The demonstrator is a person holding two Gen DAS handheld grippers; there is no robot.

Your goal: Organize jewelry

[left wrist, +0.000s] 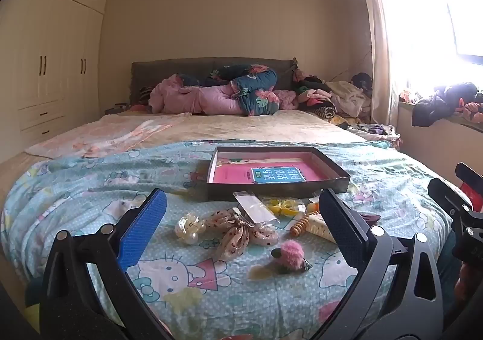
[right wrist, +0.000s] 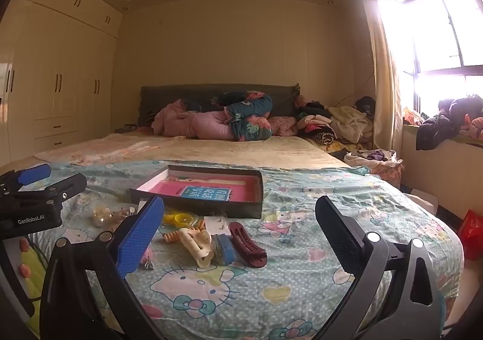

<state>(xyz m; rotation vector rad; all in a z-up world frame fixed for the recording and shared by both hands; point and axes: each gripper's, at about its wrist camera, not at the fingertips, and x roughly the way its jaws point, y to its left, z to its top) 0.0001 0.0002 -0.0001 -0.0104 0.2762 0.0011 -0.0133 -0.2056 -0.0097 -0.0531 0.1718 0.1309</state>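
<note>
A shallow dark tray (left wrist: 280,187) (right wrist: 211,204) with a pink lining and a blue book lies on the bed. In front of it lie hair accessories: a pearl clip (left wrist: 188,230), a dotted bow (left wrist: 238,234), a clear packet (left wrist: 255,207), yellow rings (left wrist: 283,206), a pink pompom clip (left wrist: 291,254), a cream claw clip (right wrist: 196,246), a maroon clip (right wrist: 249,245). My left gripper (left wrist: 241,219) is open and empty above them. My right gripper (right wrist: 238,219) is open and empty, right of the pile.
The Hello Kitty bedspread (right wrist: 302,264) covers the near bed. Folded quilts (left wrist: 229,95) and clothes lie at the headboard. Wardrobes (left wrist: 45,68) stand left, a window (right wrist: 437,53) right. A red bag (right wrist: 471,234) sits on the floor.
</note>
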